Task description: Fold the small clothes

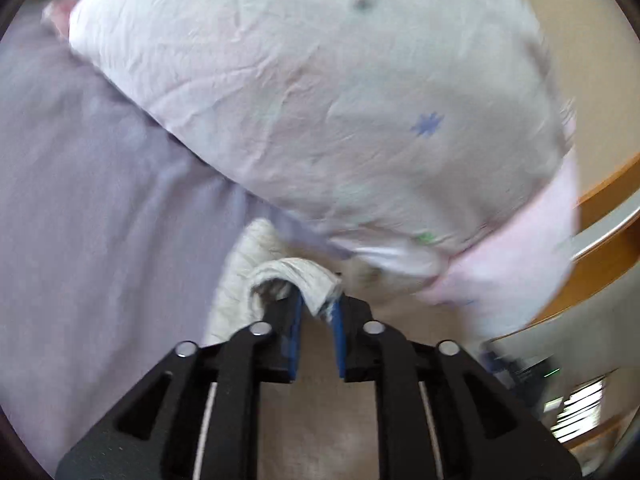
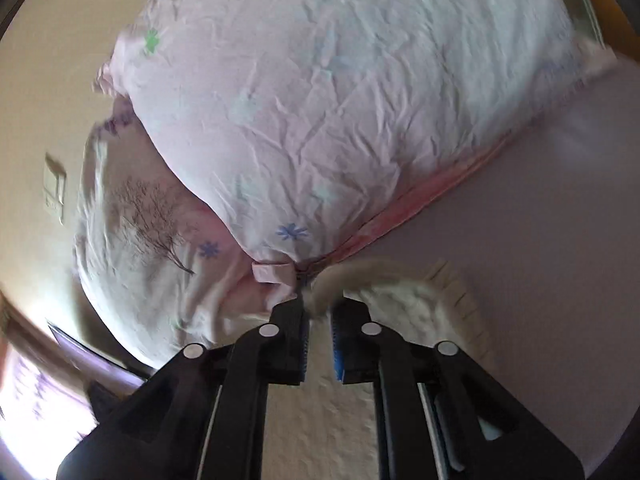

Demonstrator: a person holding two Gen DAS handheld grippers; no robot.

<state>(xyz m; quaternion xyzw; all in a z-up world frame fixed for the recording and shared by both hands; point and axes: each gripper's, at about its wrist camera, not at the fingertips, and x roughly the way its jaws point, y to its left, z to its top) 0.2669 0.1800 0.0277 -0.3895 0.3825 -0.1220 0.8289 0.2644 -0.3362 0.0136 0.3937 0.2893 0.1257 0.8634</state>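
Observation:
A small off-white knitted cloth (image 1: 248, 276) lies on the lilac bed sheet (image 1: 100, 200). My left gripper (image 1: 318, 312) is shut on a folded edge of this cloth, which bunches over the fingertips. In the right wrist view my right gripper (image 2: 318, 312) is shut on another rolled edge of the same cloth (image 2: 400, 292), whose fringed border trails to the right. The cloth hangs under both grippers and fills the gap between the arms.
A large pink pillow (image 1: 320, 100) with blue and green flower prints lies just beyond both grippers, also in the right wrist view (image 2: 340, 100). A second pillow with a tree print (image 2: 152, 216) sits left. A wooden bed frame (image 1: 608, 248) runs at right.

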